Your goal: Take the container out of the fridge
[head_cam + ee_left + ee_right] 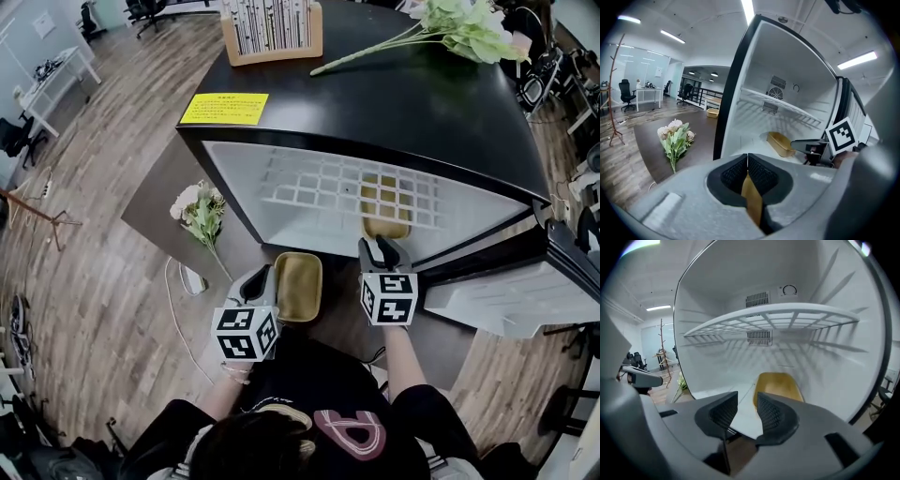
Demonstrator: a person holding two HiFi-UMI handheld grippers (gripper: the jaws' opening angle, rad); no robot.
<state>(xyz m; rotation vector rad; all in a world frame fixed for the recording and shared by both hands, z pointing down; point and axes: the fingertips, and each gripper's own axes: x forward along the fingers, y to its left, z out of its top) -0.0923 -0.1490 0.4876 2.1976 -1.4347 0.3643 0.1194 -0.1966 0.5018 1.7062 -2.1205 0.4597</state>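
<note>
The small fridge stands open below me. My left gripper holds a tan container by its rim, outside and just in front of the fridge's opening. In the left gripper view the jaws are shut on that tan rim. A second tan container sits on the fridge floor under the wire shelf. My right gripper is at the fridge's front edge, facing this second container. It stands open with nothing between its fingers.
The fridge door hangs open at the right. A bunch of flowers lies on the dark mat left of the fridge. On the fridge top are a yellow note, a wooden holder and a flower stem.
</note>
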